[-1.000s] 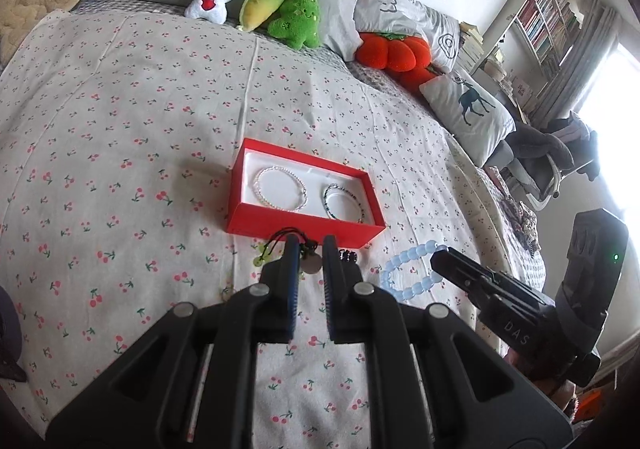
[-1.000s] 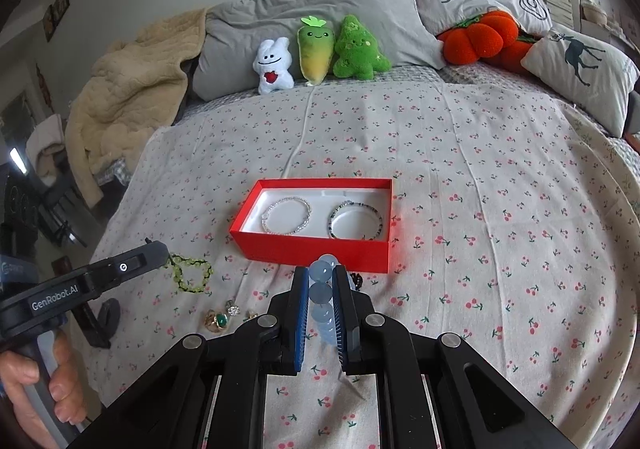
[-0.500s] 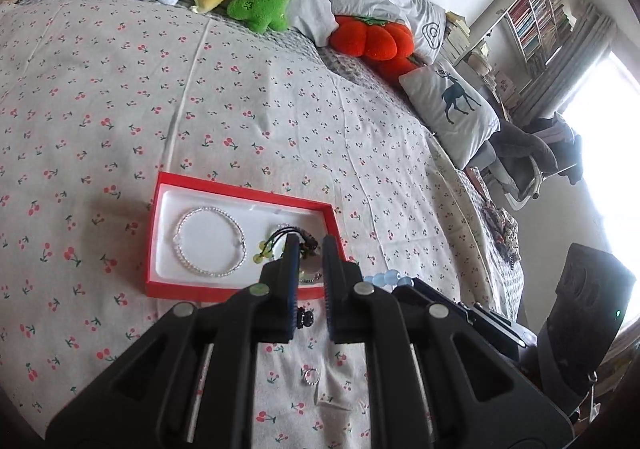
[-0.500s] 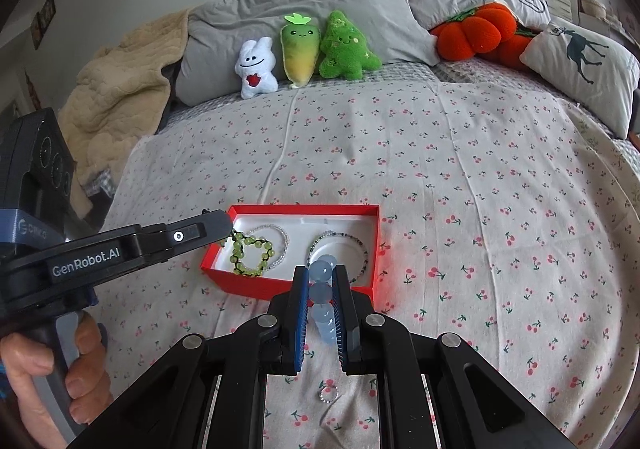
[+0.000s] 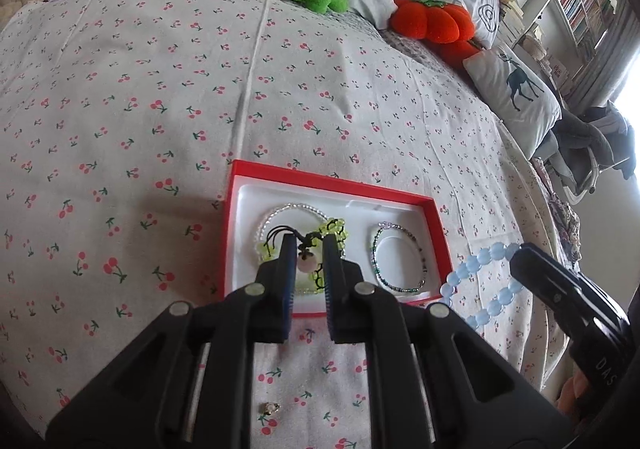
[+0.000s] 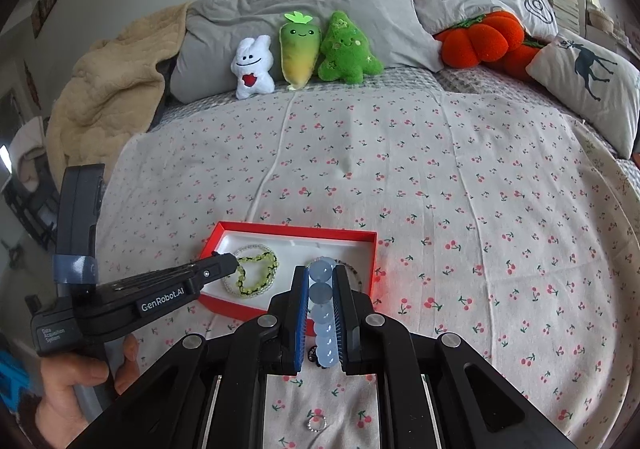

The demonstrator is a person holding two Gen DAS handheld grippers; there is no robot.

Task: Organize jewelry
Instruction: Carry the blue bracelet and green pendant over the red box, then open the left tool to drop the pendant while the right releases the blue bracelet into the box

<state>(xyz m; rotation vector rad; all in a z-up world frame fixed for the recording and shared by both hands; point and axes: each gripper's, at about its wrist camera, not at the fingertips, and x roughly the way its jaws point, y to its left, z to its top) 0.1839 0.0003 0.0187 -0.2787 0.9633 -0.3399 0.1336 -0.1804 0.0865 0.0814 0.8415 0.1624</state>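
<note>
Carrying green bracelet [image 5: 334,227], left claw [image 5: 307,249] reached box [image 5: 332,181].

A red box [image 5: 332,185] with a white inside lies flat on the bed. A clear bead bracelet [image 5: 280,211] lies in its left part and a dark bead bracelet [image 5: 400,261] in its right part. A green bead bracelet [image 6: 256,275] hangs over the left part. A blue bead bracelet [image 5: 480,289] hangs by the box's right side. A small ring [image 6: 317,424] lies near on the bed.
</note>
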